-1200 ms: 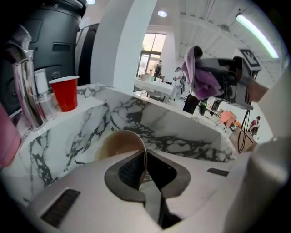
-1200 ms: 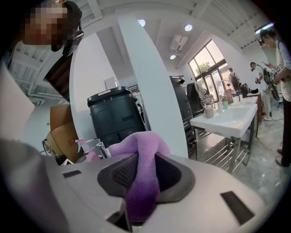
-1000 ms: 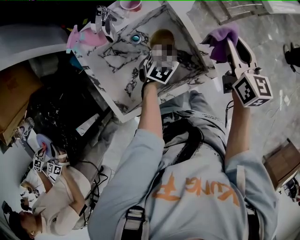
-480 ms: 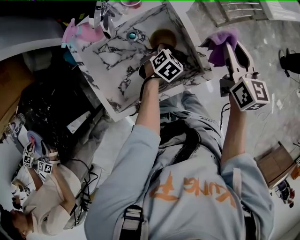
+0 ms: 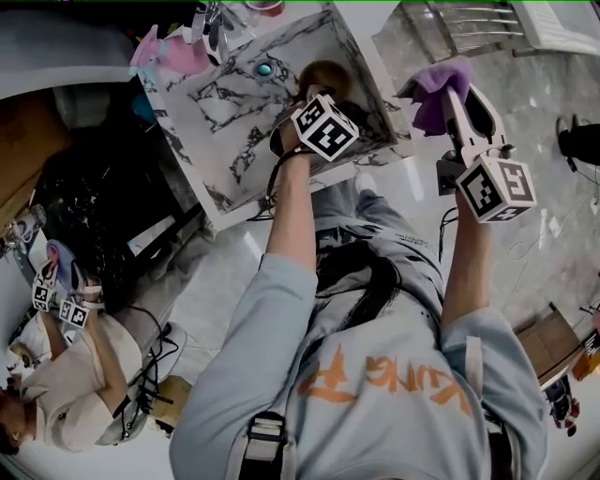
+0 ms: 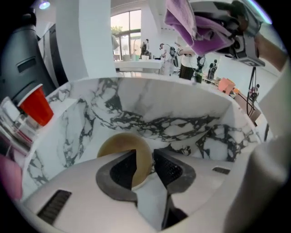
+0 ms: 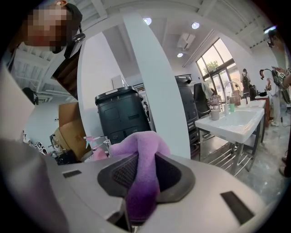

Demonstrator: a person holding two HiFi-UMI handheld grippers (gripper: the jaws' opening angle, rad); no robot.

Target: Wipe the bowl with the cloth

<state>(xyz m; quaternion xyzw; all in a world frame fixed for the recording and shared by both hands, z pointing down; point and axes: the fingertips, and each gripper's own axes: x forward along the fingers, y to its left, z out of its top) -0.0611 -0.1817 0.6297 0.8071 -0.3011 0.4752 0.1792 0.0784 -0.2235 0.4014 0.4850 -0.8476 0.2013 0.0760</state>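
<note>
At the far left a second person (image 5: 66,403) sits low, holding marker-tagged tools of their own. Right of that stands the square white basin with dark marble veining (image 5: 225,112). A pink plastic object (image 5: 164,58) rests at the basin's left corner and a chrome tap (image 5: 208,28) stands at its far rim. A small teal drain plug (image 5: 264,68) sits in the basin floor. The round brown bowl (image 5: 322,73) lies in the basin just right of the plug, close under the right-hand wall.

The person's left forearm (image 5: 295,202) is bare below a pale grey-blue sleeve. It stretches forward over the basin's near edge with the wrist bent steeply down. The left gripper (image 6: 144,164) points into the basin at the bowl. Its jaws have just been opening and now stand spread. The bowl's near rim stands between the dark ribbed pads (image 6: 122,169), and neither pad visibly presses on it. In the left gripper view a red cup (image 6: 36,105) stands outside the basin to the left.

Further right, the right forearm (image 5: 464,272) is raised nearly straight ahead, clear of the basin's right side. The right gripper (image 5: 467,98) tilts only slightly downward. Its jaws are clamped on the bunched purple cloth (image 5: 436,82), which bulges out above the pads and hangs in the air, well apart from the bowl. Behind the cloth, the right gripper view shows a black lidded bin (image 7: 122,113) and a white sink on metal legs (image 7: 234,122).
</note>
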